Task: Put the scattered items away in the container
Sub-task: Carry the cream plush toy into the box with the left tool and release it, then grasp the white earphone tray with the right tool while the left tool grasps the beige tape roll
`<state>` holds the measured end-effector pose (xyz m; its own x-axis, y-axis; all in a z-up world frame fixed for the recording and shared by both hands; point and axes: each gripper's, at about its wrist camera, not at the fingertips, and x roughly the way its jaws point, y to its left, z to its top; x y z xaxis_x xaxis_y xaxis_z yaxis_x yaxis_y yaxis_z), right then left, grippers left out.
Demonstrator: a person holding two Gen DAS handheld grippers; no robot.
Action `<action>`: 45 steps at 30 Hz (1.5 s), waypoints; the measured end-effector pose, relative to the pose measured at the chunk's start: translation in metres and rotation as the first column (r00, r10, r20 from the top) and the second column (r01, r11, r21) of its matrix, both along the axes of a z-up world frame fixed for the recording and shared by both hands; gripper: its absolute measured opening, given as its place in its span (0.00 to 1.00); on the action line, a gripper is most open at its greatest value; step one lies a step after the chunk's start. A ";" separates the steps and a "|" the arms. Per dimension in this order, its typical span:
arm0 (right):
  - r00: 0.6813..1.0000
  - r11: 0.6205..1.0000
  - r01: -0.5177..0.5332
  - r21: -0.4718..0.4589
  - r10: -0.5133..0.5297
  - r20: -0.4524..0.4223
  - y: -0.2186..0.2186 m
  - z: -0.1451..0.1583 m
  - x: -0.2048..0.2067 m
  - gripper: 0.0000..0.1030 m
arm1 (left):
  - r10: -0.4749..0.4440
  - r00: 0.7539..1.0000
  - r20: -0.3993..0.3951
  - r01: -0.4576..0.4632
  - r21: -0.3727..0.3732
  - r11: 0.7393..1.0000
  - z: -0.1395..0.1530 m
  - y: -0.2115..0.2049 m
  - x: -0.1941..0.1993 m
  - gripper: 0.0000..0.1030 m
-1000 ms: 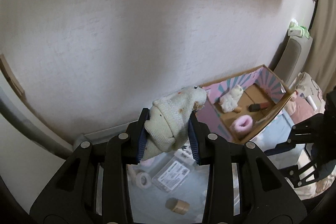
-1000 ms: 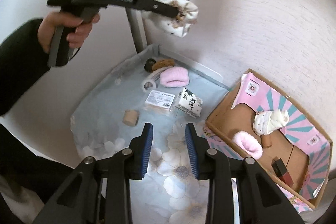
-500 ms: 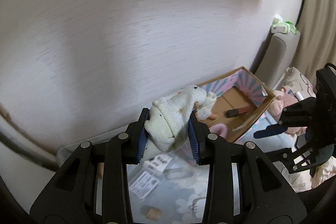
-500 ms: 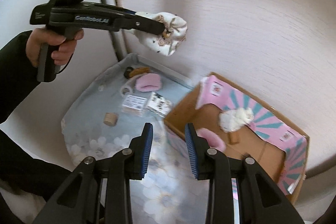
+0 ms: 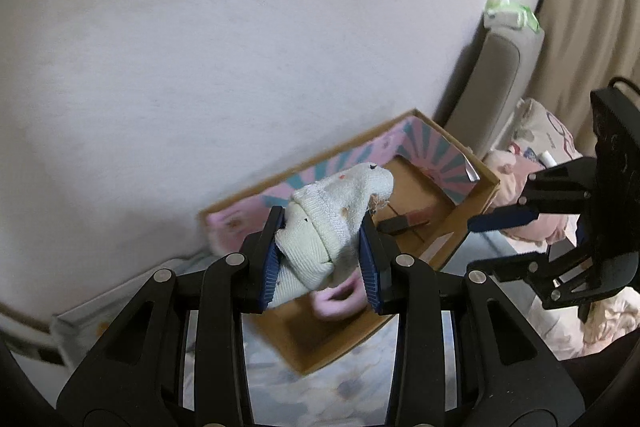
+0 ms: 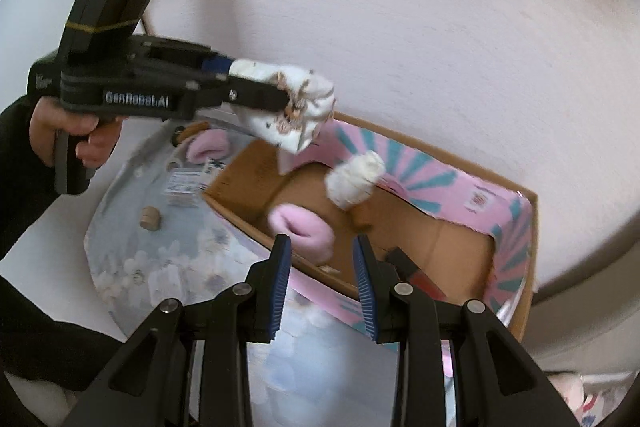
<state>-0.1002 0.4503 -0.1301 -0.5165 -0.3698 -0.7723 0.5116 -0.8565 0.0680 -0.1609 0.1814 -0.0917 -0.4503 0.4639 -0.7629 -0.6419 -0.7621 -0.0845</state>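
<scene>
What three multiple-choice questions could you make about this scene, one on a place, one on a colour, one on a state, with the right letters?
1. Where is the white sock that the left gripper holds?
A. In the air above the cardboard box
B. Flat on the floral cloth
C. Under the box

2. What colour is the fluffy item lying in the box near the right gripper?
A. Green
B. Pink
C. Black

3. How is the right gripper?
A. Shut on a roll of tape
B. Shut on a sock
C. Open and holding nothing

Answers:
1. A, the right wrist view shows the sock clamped and hanging over the box's near end.
2. B, it is a pale pink fluffy piece on the brown floor of the box.
3. C, its blue pads stand apart with only the box visible between them.
</scene>
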 end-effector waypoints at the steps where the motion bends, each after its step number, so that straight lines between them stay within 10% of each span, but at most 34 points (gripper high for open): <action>1: 1.000 1.000 0.005 -0.001 -0.005 0.006 0.004 -0.002 -0.001 0.29 | -0.007 1.000 0.013 0.007 -0.004 1.000 -0.007 0.008 -0.002 0.30; 11: 0.995 0.998 0.062 0.001 -0.061 0.076 0.039 -0.026 -0.022 0.37 | -0.041 0.991 0.126 0.049 -0.061 0.997 -0.060 0.057 -0.013 0.36; 12: 0.994 0.997 0.073 0.007 -0.074 0.085 0.041 -0.029 -0.024 0.57 | -0.038 0.990 0.139 0.049 -0.076 0.996 -0.064 0.060 -0.012 0.42; 14: 0.992 0.996 0.086 0.002 -0.086 0.087 0.042 -0.031 -0.027 0.72 | -0.032 0.989 0.143 0.048 -0.109 0.993 -0.071 0.063 -0.009 0.98; 29: 0.999 1.000 0.019 0.003 -0.019 0.042 0.006 -0.016 -0.017 0.72 | 0.037 0.998 0.058 -0.034 -0.050 0.998 -0.027 -0.007 0.018 0.99; 45: 0.974 0.976 -0.219 0.013 0.219 -0.054 -0.108 0.023 0.046 0.72 | 0.309 0.948 -0.072 -0.310 0.004 0.951 0.024 -0.196 0.076 0.99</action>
<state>-0.0546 0.3424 -0.1073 -0.4655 -0.4732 -0.7479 0.6895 -0.7238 0.0288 -0.0849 -0.0143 -0.0679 -0.6239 0.2872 -0.7268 -0.3782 -0.9248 -0.0407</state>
